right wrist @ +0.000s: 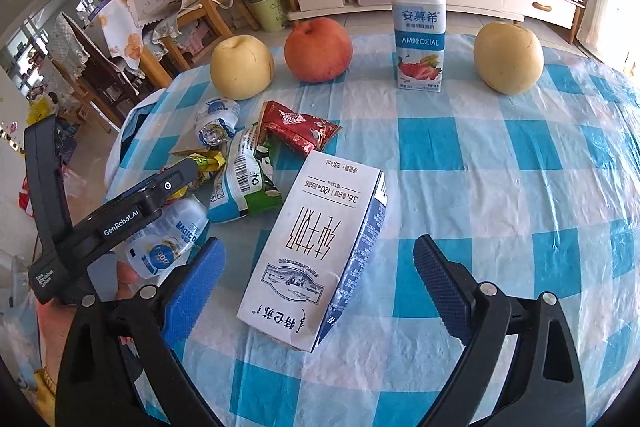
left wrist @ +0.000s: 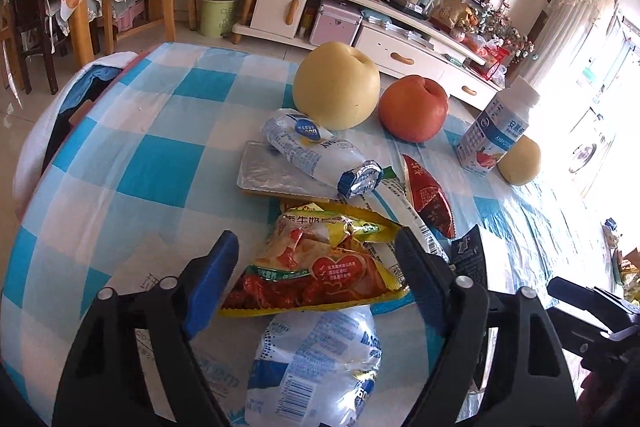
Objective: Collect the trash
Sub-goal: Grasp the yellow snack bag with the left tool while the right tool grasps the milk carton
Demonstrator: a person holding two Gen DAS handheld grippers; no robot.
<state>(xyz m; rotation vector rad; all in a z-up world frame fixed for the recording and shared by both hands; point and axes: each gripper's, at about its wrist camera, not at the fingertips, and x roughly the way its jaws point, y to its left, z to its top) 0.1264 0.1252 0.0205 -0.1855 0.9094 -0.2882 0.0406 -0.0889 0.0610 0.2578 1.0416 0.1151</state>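
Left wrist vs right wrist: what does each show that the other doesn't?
Left wrist only: the yellow-red snack wrapper whole between the open left gripper fingers, and a silver foil tray.
Right wrist only: the milk carton top face between the open right gripper fingers.
Both: red apple, yogurt bottle, two pears, red wrapper.

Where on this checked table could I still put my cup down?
Bare cloth lies right of the milk carton, in front of the yogurt bottle and pear. The wrapper pile left of the carton is crowded.
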